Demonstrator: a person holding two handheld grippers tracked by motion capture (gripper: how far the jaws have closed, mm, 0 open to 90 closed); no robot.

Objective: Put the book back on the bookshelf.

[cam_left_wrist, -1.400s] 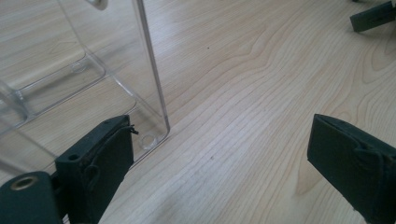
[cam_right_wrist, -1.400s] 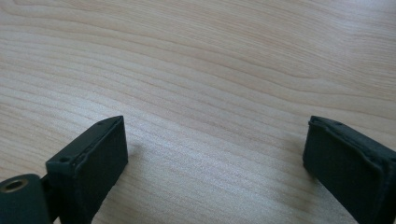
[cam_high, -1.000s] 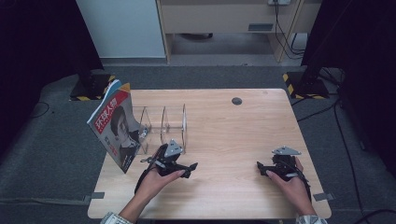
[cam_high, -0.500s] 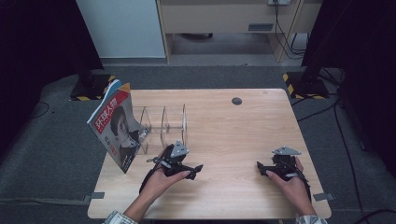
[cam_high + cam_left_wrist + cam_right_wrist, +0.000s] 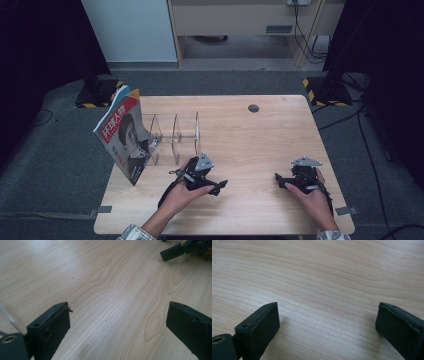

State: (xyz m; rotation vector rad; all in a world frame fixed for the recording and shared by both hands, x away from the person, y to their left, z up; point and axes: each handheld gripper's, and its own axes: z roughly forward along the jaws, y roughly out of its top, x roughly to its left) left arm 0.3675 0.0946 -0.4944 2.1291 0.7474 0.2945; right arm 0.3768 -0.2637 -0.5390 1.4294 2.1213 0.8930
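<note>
The table (image 5: 240,125) is of pale wood with long wavy grain and a smooth matt surface; a small dark round hole (image 5: 253,108) sits near its far edge. The left gripper (image 5: 212,184) lies low over the near part of the table, its black flat jaws wide apart with nothing between them. The right gripper (image 5: 281,181) rests well apart from it, jaws also wide and empty. Nearest to the left gripper stands a clear plastic rack (image 5: 175,135) with thin upright dividers. A glossy magazine (image 5: 120,137) leans tilted at its left end; its red band carries white Chinese characters, too small to read surely.
</note>
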